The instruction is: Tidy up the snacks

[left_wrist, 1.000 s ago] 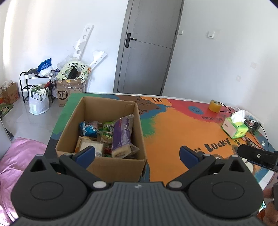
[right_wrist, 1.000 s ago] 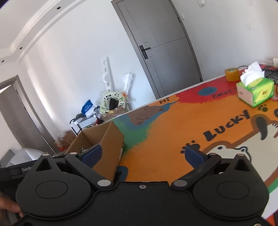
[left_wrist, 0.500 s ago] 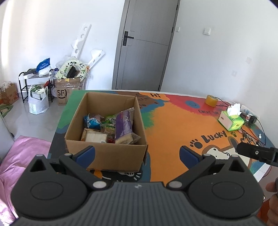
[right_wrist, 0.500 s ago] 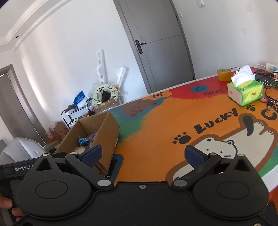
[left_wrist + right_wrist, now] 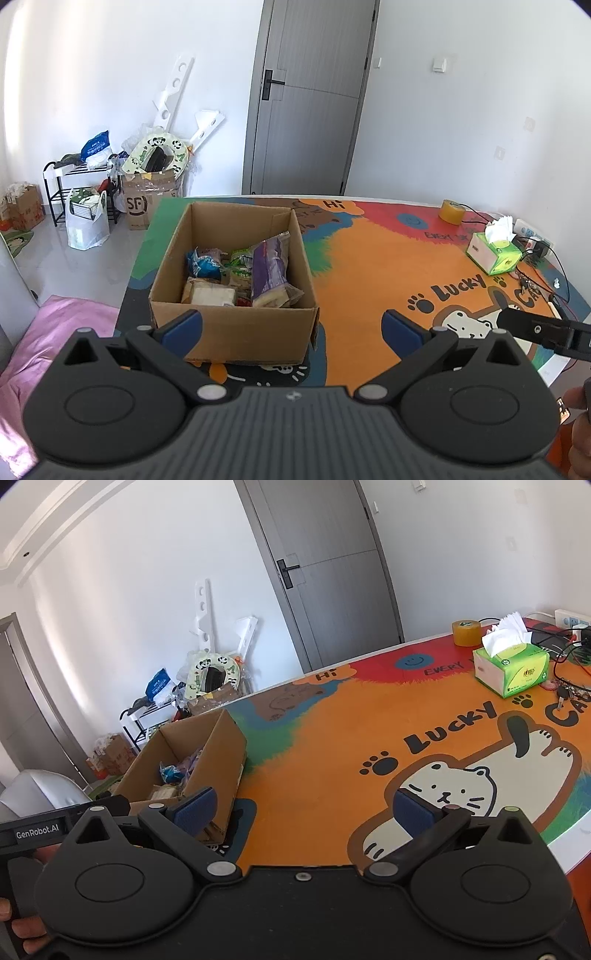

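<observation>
Apparently the sorting is finishing: the snacks (image 5: 240, 273) are lying packed in the cardboard box (image 5: 236, 328) on the table (image 5: 369, 266), none loose outside. Both the left gripper (image 5: 291, 325) and right gripper (image 5: 303, 805) are hanging with jaws wide apart, empty. "LUCKY" is showing on the table cover, "GenRobot.AI" on one gripper.

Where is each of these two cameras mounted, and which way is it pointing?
Left wrist: on the left claw, looking down into the cardboard box of snacks; open blue pads show.
Right wrist: on the right claw, facing across the cat-print mat; fingers show at left.
Shared: box, tissue box, tape roll, grey door.
</observation>
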`<control>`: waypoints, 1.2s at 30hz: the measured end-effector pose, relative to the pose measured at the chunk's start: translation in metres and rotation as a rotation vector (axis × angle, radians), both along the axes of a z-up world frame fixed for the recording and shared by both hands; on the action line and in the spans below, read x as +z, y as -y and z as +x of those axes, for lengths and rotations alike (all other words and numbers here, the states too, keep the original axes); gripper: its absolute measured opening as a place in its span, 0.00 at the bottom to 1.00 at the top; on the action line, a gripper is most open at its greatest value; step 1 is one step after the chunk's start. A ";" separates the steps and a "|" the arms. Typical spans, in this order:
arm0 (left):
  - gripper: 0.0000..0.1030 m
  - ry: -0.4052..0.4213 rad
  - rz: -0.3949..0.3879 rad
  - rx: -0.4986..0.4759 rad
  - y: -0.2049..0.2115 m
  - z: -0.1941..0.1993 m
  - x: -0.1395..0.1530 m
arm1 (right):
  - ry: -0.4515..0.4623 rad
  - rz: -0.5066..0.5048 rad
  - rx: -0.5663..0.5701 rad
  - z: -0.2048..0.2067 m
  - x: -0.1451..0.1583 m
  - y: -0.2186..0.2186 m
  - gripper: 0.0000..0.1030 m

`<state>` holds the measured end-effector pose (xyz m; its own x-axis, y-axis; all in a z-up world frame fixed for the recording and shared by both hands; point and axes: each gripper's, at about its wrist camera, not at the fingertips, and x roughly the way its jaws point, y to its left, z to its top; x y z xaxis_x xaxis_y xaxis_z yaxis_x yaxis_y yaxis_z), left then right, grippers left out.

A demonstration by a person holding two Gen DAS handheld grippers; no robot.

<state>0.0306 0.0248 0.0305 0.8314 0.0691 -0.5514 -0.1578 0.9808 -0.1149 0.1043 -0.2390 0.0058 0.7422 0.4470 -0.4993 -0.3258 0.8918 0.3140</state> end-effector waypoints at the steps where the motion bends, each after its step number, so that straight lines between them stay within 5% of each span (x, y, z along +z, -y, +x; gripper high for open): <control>1: 1.00 0.000 0.003 -0.001 0.000 0.000 0.000 | 0.000 -0.003 0.005 0.000 0.000 -0.001 1.00; 36: 1.00 -0.010 0.020 0.001 0.001 -0.002 0.002 | -0.003 -0.019 0.025 0.001 0.000 -0.004 1.00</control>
<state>0.0284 0.0233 0.0325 0.8259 0.0810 -0.5579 -0.1595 0.9828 -0.0934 0.1053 -0.2351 0.0055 0.7292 0.4562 -0.5100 -0.3473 0.8890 0.2985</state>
